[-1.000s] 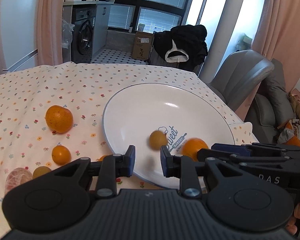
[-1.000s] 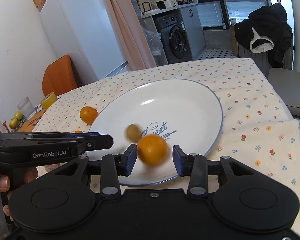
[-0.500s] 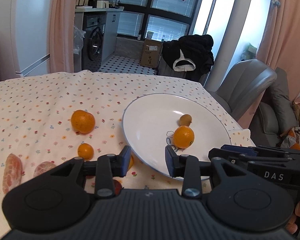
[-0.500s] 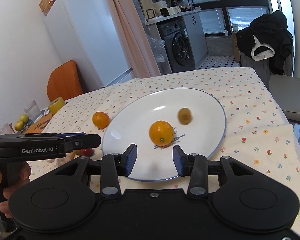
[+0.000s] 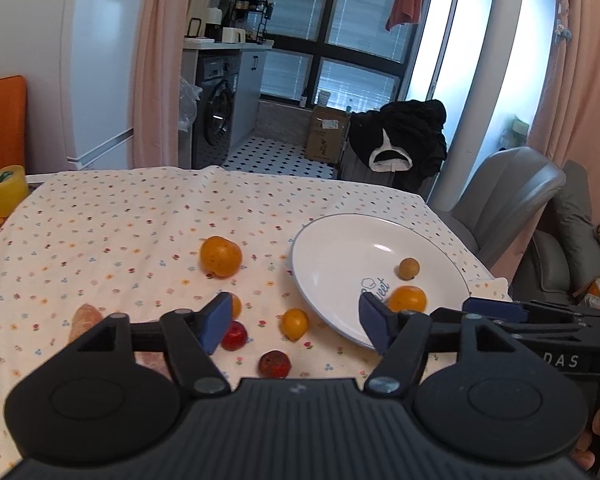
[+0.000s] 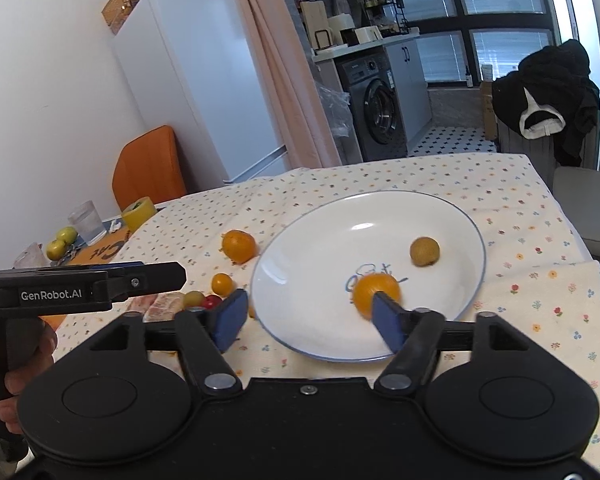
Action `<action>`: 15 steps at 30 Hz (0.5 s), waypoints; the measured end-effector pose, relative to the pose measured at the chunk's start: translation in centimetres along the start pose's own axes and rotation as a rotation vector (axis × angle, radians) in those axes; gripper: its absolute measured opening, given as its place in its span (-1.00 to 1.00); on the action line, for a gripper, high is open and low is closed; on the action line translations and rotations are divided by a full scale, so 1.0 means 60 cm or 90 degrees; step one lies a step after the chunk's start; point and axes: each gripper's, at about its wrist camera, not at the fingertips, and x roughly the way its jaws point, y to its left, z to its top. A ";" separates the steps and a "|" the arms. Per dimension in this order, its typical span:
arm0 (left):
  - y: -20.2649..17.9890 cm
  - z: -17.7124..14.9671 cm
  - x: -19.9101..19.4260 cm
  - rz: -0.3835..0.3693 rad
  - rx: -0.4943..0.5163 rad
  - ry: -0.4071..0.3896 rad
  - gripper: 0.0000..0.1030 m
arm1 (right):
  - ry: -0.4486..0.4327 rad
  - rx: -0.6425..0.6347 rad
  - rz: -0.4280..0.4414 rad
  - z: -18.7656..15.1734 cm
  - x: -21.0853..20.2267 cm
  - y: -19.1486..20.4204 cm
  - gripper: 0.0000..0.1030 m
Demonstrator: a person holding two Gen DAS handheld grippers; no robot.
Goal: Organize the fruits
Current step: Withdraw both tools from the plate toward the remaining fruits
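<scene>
Both tongs are hanging wide apart, gripping nothing. Left tongs (image 5: 294, 322) are hovering over loose fruit on the table (image 5: 100, 232): a small orange fruit (image 5: 295, 323) is sitting right between the tips, best next pick; come straight down, close gently. Ahead-right, the plate (image 6: 300, 248) is holding an orange (image 6: 374, 290) and a brown fruit (image 6: 424, 251). Right tongs (image 6: 306, 316) are idling at its near rim.
</scene>
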 end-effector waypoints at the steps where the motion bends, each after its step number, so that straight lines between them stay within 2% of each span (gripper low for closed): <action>1: 0.004 0.000 -0.004 0.004 -0.001 -0.004 0.41 | -0.001 0.000 0.004 0.000 -0.001 0.002 0.42; 4: 0.014 -0.003 -0.015 0.011 -0.003 -0.013 0.51 | -0.002 0.003 0.012 0.000 0.001 0.009 0.63; 6: 0.019 -0.006 -0.021 0.017 -0.007 -0.018 0.56 | -0.003 0.003 0.011 -0.001 0.002 0.016 0.85; 10: 0.030 -0.012 -0.031 0.044 -0.008 -0.028 0.68 | -0.010 0.004 0.020 -0.001 0.001 0.025 1.00; 15: 0.045 -0.023 -0.042 0.066 -0.002 -0.031 0.73 | -0.008 0.003 0.034 -0.003 0.006 0.039 1.00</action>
